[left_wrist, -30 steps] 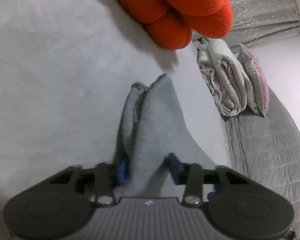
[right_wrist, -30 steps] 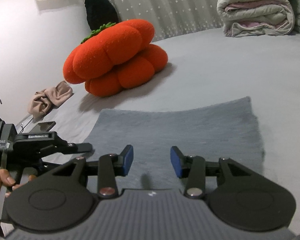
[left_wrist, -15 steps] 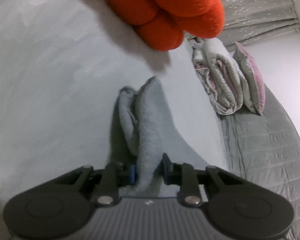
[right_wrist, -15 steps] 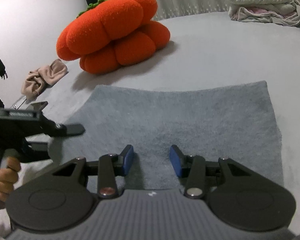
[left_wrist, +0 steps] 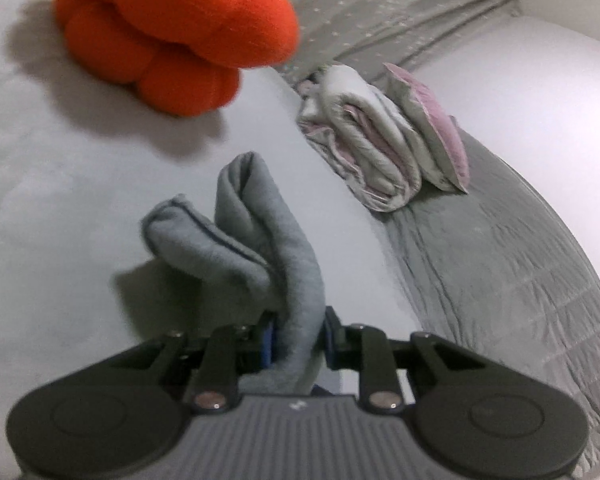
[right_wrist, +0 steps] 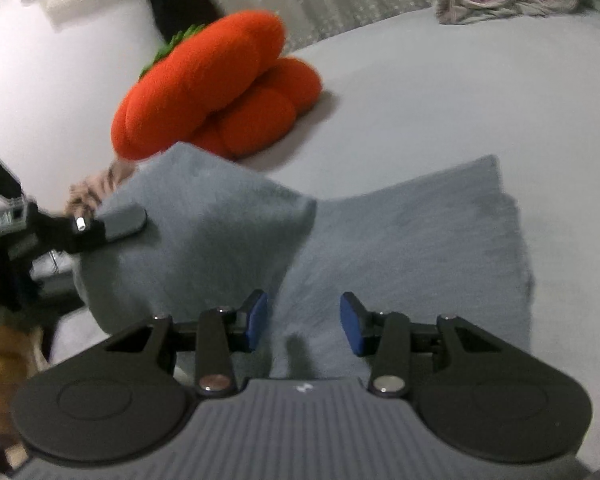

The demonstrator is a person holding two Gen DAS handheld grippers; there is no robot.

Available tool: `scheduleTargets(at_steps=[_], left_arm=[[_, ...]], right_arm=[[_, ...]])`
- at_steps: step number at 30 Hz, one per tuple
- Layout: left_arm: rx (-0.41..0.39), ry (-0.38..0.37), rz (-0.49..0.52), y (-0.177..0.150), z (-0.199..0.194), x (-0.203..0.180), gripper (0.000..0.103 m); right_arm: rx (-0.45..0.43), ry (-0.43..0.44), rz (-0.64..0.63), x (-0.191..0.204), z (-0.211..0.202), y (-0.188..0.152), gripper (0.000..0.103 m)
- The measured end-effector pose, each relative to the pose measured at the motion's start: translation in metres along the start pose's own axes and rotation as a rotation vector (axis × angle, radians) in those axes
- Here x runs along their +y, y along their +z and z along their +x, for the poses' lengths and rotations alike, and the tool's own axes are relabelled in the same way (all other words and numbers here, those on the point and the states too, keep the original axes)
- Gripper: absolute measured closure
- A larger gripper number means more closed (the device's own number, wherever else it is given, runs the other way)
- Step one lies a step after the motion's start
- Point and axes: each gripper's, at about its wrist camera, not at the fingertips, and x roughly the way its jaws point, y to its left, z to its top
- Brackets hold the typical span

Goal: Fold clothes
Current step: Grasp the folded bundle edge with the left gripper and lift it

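Grey cloth (left_wrist: pixel 260 248) pinched in left gripper (left_wrist: pixel 298 340).

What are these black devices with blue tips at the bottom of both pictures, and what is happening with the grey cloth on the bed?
They are two hand-held grippers, not a robot: a person carries one in each hand, and each has a wide-angle camera looking forward along its two fingers. So each picture is taken from one gripper.

In the left wrist view, the left gripper is closed on an edge of the grey cloth, which stands up in folds. In the right wrist view you see that edge raised above the rest of the cloth, which lies on the bed. The right gripper is open above the cloth and holds nothing.

Also on the bed: an orange pumpkin-shaped cushion and a folded quilt.
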Motion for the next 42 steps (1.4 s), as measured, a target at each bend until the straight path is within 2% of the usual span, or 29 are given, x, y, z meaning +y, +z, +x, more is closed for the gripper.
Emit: scheduleTargets(at_steps=[4,8,11,13,17,19,22,26,27,29,32,34,39,42], left_arm=[[0.028,-0.019,0.012,-0.015,0.019,-0.013,0.079],[0.087,-0.072,0.001,-0.031,0.04,-0.018,0.072],[0.141,-0.122,-0.004,-0.043,0.052,-0.021,0.069],[0.16,-0.149,0.0,-0.048,0.053,-0.023,0.068],[0.122,-0.175,0.0,-0.043,0.039,-0.025,0.068],[0.08,-0.158,-0.003,-0.036,0.03,-0.023,0.068],[0.026,-0.093,0.005,-0.028,0.017,-0.013,0.068],[0.013,-0.012,0.012,-0.026,0.017,0.002,0.069],[0.021,-0.004,0.005,-0.027,0.018,0.006,0.07],[0.039,0.007,0.003,-0.031,0.023,0.008,0.07],[0.068,0.003,0.024,-0.037,0.027,0.006,0.07],[0.091,0.006,0.044,-0.042,0.03,0.006,0.07],[0.129,0.02,0.072,-0.062,0.041,0.011,0.07],[0.126,0.016,0.133,-0.07,0.045,0.01,0.071]], right_arm=[[-0.028,0.058,0.135,-0.025,-0.018,0.005,0.058],[-0.063,0.108,0.228,-0.044,-0.032,0.007,0.057],[-0.098,0.144,0.328,-0.063,-0.042,0.008,0.048],[-0.122,0.17,0.41,-0.077,-0.048,0.008,0.047],[-0.144,0.228,0.554,-0.1,-0.052,0.004,0.043],[-0.154,0.254,0.623,-0.111,-0.054,0.002,0.042],[-0.137,0.26,0.659,-0.115,-0.051,0.003,0.042],[-0.12,0.247,0.629,-0.108,-0.05,0.005,0.042],[-0.134,0.219,0.604,-0.103,-0.051,0.007,0.042],[-0.175,0.143,0.523,-0.091,-0.055,0.012,0.042],[-0.196,0.127,0.395,-0.071,-0.05,0.023,0.042],[-0.19,0.129,0.317,-0.058,-0.044,0.029,0.042],[-0.128,0.031,0.086,-0.026,-0.015,0.032,0.042],[-0.092,-0.029,-0.048,-0.008,0.003,0.029,0.042]])
